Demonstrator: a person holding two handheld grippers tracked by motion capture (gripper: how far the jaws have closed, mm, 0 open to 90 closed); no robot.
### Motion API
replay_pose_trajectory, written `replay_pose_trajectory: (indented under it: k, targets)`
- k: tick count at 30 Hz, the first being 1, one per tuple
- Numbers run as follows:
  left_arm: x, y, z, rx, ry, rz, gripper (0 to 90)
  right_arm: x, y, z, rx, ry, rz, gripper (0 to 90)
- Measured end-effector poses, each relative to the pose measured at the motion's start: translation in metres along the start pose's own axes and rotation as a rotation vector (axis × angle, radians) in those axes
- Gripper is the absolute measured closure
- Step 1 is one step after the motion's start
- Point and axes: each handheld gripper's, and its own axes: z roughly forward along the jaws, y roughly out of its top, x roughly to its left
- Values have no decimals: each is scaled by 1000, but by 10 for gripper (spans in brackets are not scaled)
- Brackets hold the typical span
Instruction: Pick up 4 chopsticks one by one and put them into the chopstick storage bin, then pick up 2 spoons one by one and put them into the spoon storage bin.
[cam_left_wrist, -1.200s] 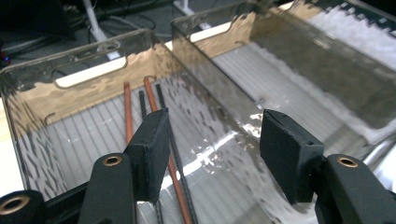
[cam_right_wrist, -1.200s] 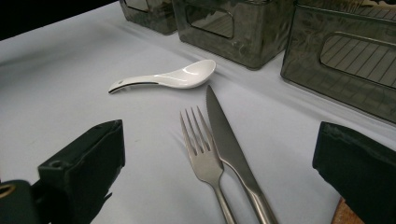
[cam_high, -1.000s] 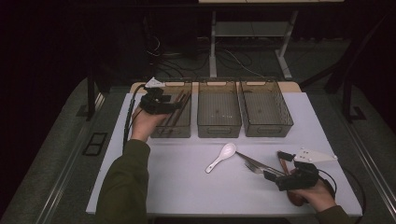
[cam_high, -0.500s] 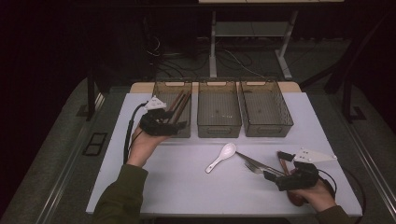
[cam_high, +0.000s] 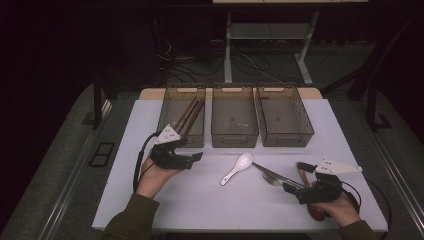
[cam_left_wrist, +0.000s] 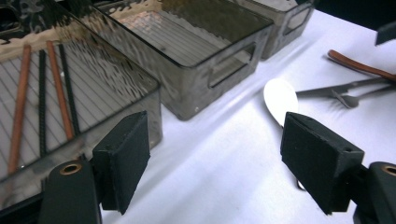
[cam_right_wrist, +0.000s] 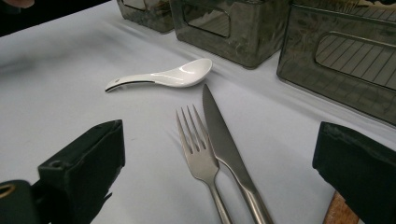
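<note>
Spoon (cam_high: 238, 168), white and glossy like glazed ceramic or hard plastic, lies on the white table (cam_high: 200, 200) in front of the middle of three smoked-plastic bins (cam_high: 234, 116), bowl toward the bins and handle toward the person, just beside a steel knife (cam_right_wrist: 224, 135) and fork (cam_right_wrist: 198, 149). I judge it light, rigid and slick, and chip-prone if it is ceramic, so dropping it is the risk. The shallow bowl offers little purchase; the narrow handle, taken across its width near the middle, looks the surest place. The left gripper (cam_high: 192, 157), whose jaws have just been opening, stands wide with nothing between them, aimed toward the spoon. The right gripper (cam_high: 290, 187) rests wide and empty over the fork and knife. Chopsticks (cam_left_wrist: 46, 93) lie in the left bin.
</note>
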Motion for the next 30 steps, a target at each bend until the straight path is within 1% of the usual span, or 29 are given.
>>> replay_pose_trajectory:
  k: [6,12,15,16,17,18,20,23,26,28,30]
  targets:
    - [-5,-13,-5,-5,-2,20,231,1,0,0,-1,1,2,27]
    - [-5,-28,-11,-1,5,11,217,1,0,0,-4,-2,-2,27]
    - [-7,-37,-13,-4,-2,13,213,1,0,0,-3,-1,2,27]
    - [-8,-39,-14,-4,-2,7,211,1,0,0,1,-1,2,27]
    - [-9,-42,-14,-5,-3,15,212,0,0,1,-1,-5,-4,27]
    - [-10,-44,-14,-5,-5,14,215,0,0,1,0,-4,-2,27]
    - [-14,-48,-11,6,-25,12,226,0,0,2,2,-3,-3,27]
    - [-19,-50,-6,33,-41,31,234,-1,0,1,3,-2,2,27]
    - [-22,-51,1,54,-59,37,244,-1,0,1,1,0,3,27]
    - [-23,-51,3,59,-77,34,274,0,0,2,3,1,-3,27]
    - [-25,-51,5,56,-84,38,302,-1,0,3,6,2,-2,27]
